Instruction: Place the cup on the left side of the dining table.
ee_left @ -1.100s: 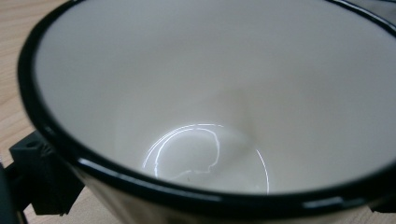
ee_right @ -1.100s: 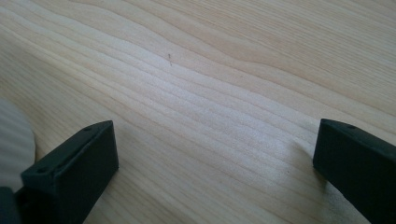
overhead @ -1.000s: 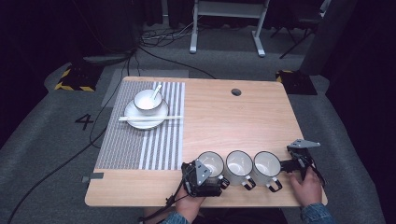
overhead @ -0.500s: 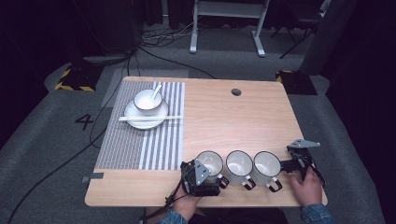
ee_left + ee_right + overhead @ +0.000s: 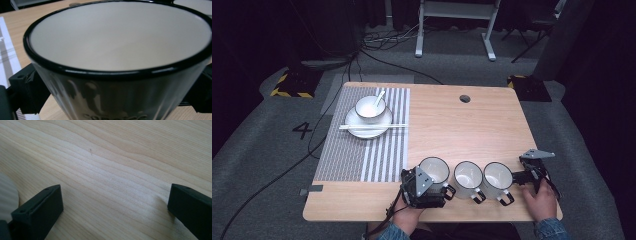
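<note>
Nearest to us, at the front edge of the table point(image 5: 492, 125), we hold the left gripper point(image 5: 424, 187) against the leftmost mug point(image 5: 434, 171) of a row of three, and this mug serves as our landmark. In the left gripper view its black-rimmed white bowl point(image 5: 120, 37) looms close, with a black jaw standing on either side of its wall, so we judge the jaws closed around the mug in a side grasp, low on the body, which would keep it upright if lifted. Just to the right of that mug stands the middle mug point(image 5: 468, 177), and beyond it the right mug point(image 5: 497, 179), each with its handle turned toward our side, likely set that way for easy reach. Farther right of the landmark mug, past the row, our right hand point(image 5: 542, 200) rests the right gripper point(image 5: 532, 172) on the table near the right mug; in the right gripper view point(image 5: 113, 212) its jaws stand wide apart over bare wood, holding nothing, as if waiting its turn. Far beyond and to the left of the landmark mug lies a striped placemat point(image 5: 362, 150), bearing a plate point(image 5: 367, 125) with a bowl point(image 5: 370, 107), a spoon point(image 5: 378, 97) in the bowl, and chopsticks point(image 5: 372, 126) laid across the plate.
</note>
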{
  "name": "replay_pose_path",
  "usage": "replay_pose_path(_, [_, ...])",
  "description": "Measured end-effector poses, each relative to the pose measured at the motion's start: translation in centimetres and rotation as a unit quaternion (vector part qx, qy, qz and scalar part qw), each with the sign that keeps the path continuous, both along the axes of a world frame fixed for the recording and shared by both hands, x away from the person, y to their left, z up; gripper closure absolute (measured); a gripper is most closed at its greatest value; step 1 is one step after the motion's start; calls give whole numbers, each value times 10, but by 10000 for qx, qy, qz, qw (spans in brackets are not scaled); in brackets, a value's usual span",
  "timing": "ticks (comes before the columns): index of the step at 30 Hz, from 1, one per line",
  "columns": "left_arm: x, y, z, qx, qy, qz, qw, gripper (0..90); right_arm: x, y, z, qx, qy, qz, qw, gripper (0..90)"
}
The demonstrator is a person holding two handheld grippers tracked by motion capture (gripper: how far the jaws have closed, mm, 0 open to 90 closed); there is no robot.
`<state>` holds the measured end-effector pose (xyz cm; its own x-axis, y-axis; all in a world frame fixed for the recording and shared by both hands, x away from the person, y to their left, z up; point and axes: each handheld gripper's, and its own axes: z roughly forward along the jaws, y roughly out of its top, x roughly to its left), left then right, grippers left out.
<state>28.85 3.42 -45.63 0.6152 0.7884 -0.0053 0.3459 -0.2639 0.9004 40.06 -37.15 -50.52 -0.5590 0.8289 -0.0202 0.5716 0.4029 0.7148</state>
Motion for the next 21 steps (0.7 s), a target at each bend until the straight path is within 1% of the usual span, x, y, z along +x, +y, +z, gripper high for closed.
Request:
replay_pose_path(1, [-1, 1, 3, -39, 21, 4, 10000, 15, 0, 0, 0, 0, 1, 0, 10000, 2])
replay_pose_path(2, [-1, 5, 8, -37, -34, -8, 10000, 15, 0, 0, 0, 0, -1, -1, 10000, 2])
replay_pose_path(3, [-1, 5, 8, -37, -34, -8, 10000, 15, 0, 0, 0, 0, -1, -1, 10000, 2])
replay_pose_path(4, [-1, 8, 12, -36, -47, 2, 10000, 14, 0, 0, 0, -2, -1, 0, 10000, 2])
replay_pose_path(7, [-1, 11, 16, -36, -80, 15, 10000, 12, 0, 0, 0, -1, 0, -2, 10000, 2])
replay_pose_path(8, [-1, 15, 21, -32, -118, 48, 9999, 12, 0, 0, 0, 1, 0, -1, 10000, 2])
replay_pose_path(10, [-1, 17, 23, -42, -113, 62, 9999, 12, 0, 0, 0, 0, -1, -1, 10000, 2])
replay_pose_path(12, [0, 23, 28, -108, -128, 133, 9998, 12, 0, 0, 0, 0, 1, -1, 10000, 2])
replay_pose_path(13, [0, 23, 28, -108, -128, 133, 9998, 12, 0, 0, 0, 0, 1, -1, 10000, 2])
replay_pose_path(14, [1, 27, 32, -115, -189, 182, 9996, 12, 0, 0, 0, 0, 0, -2, 10000, 2])
replay_pose_path(16, [1, 30, 33, -124, -198, 196, 9995, 12, 0, 0, 0, 0, 0, -1, 10000, 2])
replay_pose_path(20, [3, 42, 41, -145, -213, 358, 9990, 12, 0, 0, 0, -2, 0, -1, 10000, 2])
replay_pose_path(21, [3, 45, 42, -153, -257, 393, 9988, 12, 0, 0, 0, -1, 0, 0, 10000, 2])
